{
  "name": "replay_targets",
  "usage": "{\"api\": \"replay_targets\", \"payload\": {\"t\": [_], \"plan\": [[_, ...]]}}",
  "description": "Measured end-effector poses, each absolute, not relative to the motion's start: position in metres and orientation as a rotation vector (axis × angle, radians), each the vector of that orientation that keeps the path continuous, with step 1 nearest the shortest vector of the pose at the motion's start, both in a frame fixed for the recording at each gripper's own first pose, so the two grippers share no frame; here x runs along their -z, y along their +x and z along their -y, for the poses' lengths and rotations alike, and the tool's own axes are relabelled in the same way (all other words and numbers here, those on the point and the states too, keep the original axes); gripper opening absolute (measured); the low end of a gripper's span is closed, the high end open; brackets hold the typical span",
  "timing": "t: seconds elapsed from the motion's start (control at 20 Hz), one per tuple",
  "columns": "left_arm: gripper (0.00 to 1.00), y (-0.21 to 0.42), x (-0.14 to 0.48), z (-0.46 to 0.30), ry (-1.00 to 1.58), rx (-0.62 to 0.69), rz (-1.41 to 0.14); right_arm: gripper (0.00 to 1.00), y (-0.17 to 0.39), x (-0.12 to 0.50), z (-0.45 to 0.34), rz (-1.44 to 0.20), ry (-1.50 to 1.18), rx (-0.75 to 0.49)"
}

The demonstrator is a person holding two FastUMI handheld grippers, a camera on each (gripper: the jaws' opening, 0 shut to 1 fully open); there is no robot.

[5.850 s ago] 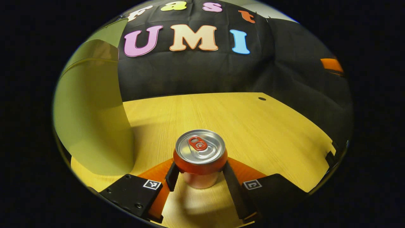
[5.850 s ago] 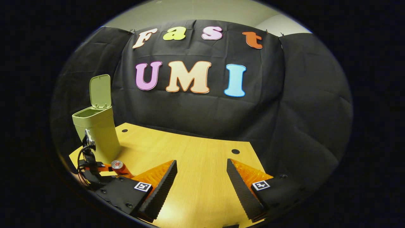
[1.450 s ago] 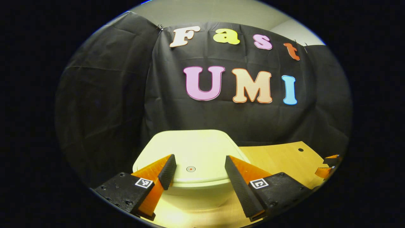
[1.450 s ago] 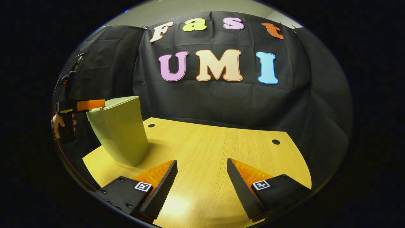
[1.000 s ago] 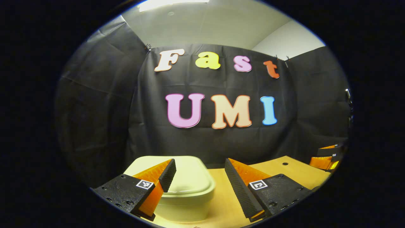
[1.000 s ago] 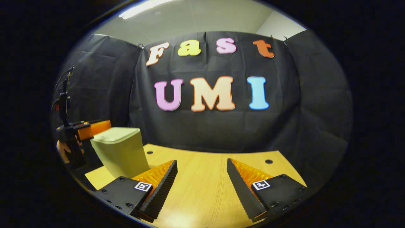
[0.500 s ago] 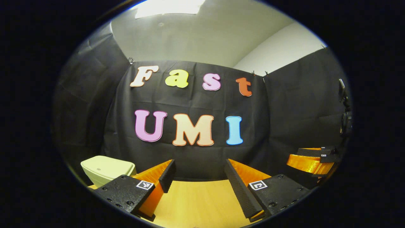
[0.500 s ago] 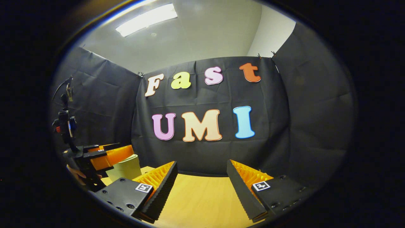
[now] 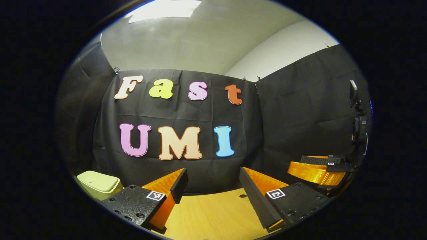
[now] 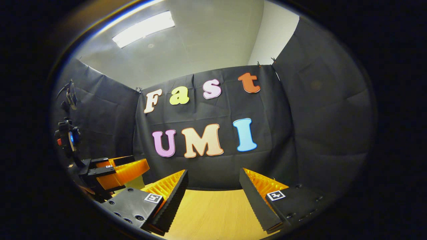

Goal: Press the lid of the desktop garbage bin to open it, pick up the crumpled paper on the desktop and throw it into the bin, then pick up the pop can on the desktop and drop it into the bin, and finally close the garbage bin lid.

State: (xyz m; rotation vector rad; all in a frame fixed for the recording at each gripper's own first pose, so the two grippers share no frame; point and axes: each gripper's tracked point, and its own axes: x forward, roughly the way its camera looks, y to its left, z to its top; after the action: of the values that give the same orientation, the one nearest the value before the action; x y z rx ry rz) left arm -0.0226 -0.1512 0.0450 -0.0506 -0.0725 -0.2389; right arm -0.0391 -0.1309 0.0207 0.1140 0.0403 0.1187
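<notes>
Both grippers are held above the wooden tabletop [image 9: 213, 216] with fingers spread apart and nothing between them: the left gripper [image 9: 210, 181] and the right gripper [image 10: 213, 181]. Farther off, the green garbage bin [image 9: 98, 182] stands lid-closed at the tabletop's far left edge.

Left gripper view: my camera looks forward along my left gripper [image 9: 210, 181], tilted up toward the booth's back wall and ceiling [image 9: 200, 43], with the closed bin [image 9: 98, 183] low at left and the table [image 9: 213, 216] close below. Right gripper view: my camera looks along my right gripper [image 10: 213, 183], pitched likewise. Both share the table and ceiling; each also catches the other gripper at its edge.
</notes>
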Motion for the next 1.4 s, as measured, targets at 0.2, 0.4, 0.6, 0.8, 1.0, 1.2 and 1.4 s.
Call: {"api": "replay_targets", "payload": {"t": [0.2, 0.4, 0.6, 0.8, 1.0, 1.2, 1.4], "plan": [[0.94, -0.024, -0.039, 0.137, -0.047, 0.241, 0.06, 0.97, -0.04, -0.022, 0.116, -0.037, 0.115, -0.121], [0.94, -0.024, -0.034, 0.123, -0.049, 0.235, 0.046, 0.97, -0.038, -0.023, 0.109, -0.031, 0.104, -0.117], [0.94, -0.024, -0.037, 0.116, -0.019, 0.237, 0.057, 0.94, -0.037, -0.027, 0.104, -0.014, 0.084, -0.116], [0.94, -0.024, -0.039, 0.118, -0.011, 0.261, 0.065, 0.96, -0.038, -0.03, 0.101, -0.008, 0.082, -0.106], [0.94, -0.028, -0.038, 0.12, 0.007, 0.276, 0.065, 0.96, -0.043, -0.035, 0.103, 0.003, 0.071, -0.094], [0.94, -0.031, -0.042, 0.118, -0.005, 0.276, 0.076, 0.97, -0.051, -0.037, 0.101, 0.009, 0.067, -0.087], [0.94, -0.036, -0.043, 0.113, -0.009, 0.27, 0.076, 0.97, -0.056, -0.039, 0.096, 0.012, 0.06, -0.088]]}}
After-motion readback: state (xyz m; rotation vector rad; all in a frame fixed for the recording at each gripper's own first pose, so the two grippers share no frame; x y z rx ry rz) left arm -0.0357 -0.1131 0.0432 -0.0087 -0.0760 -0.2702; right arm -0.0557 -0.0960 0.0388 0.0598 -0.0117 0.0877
